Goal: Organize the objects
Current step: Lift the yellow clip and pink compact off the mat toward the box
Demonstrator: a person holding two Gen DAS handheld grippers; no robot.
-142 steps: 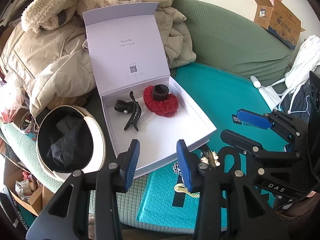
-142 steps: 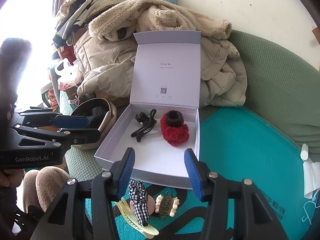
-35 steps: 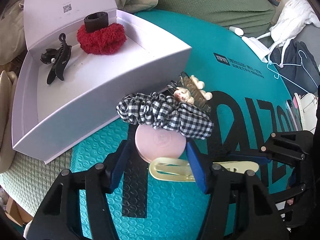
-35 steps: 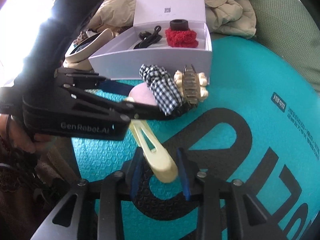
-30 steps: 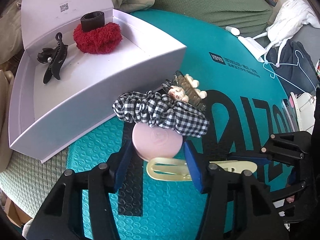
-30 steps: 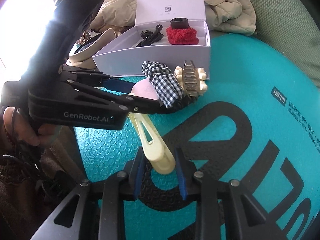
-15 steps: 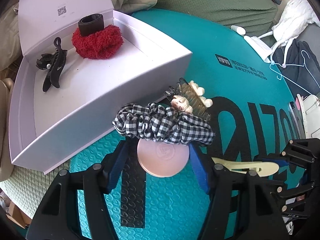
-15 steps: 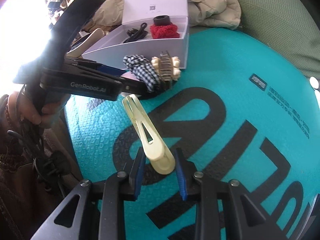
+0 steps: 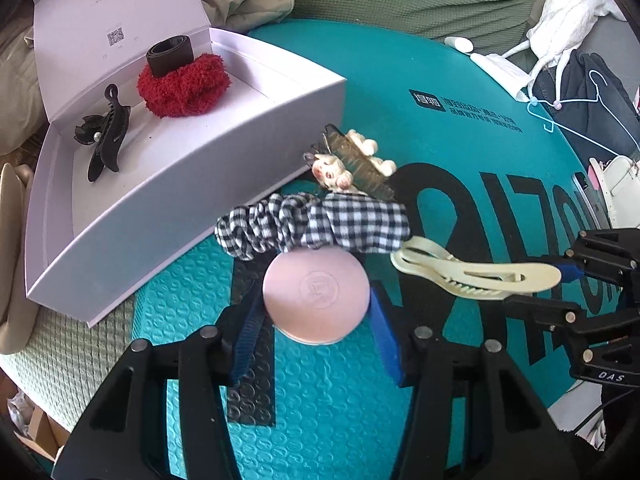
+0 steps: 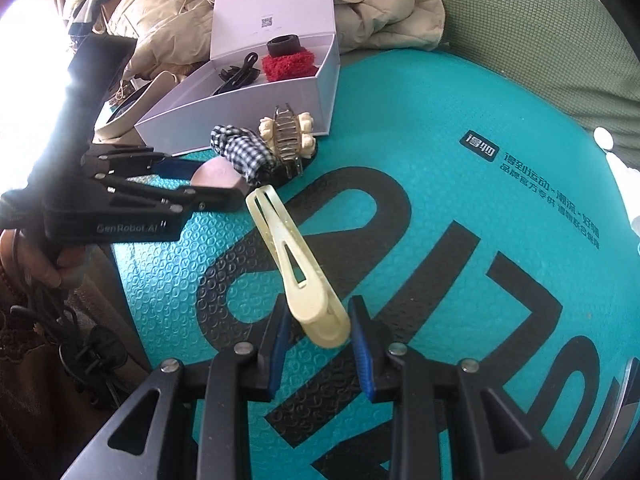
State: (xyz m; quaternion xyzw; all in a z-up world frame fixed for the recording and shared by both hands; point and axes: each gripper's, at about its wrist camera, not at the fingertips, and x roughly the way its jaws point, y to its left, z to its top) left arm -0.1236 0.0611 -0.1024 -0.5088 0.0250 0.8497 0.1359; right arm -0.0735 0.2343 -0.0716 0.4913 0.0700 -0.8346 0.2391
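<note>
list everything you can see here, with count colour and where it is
gift box: 1, white, lid open, on the green sofa beside the mat
claw clip: 1, black, in the box
fuzzy scrunchie: 1, red, in the box
band: 1, dark, on the red scrunchie
checked scrunchie: 1, black and white, on the mat by the box
pearl claw clip: 1, brown and cream, behind the checked scrunchie
round compact: 1, pink, between the closing left jaws
flat hair clip: 1, pale yellow, held off the mat
mat: 1, teal with black print
jackets: beige, piled behind
left gripper: black, blue pads
right gripper: shut on the yellow clip
</note>
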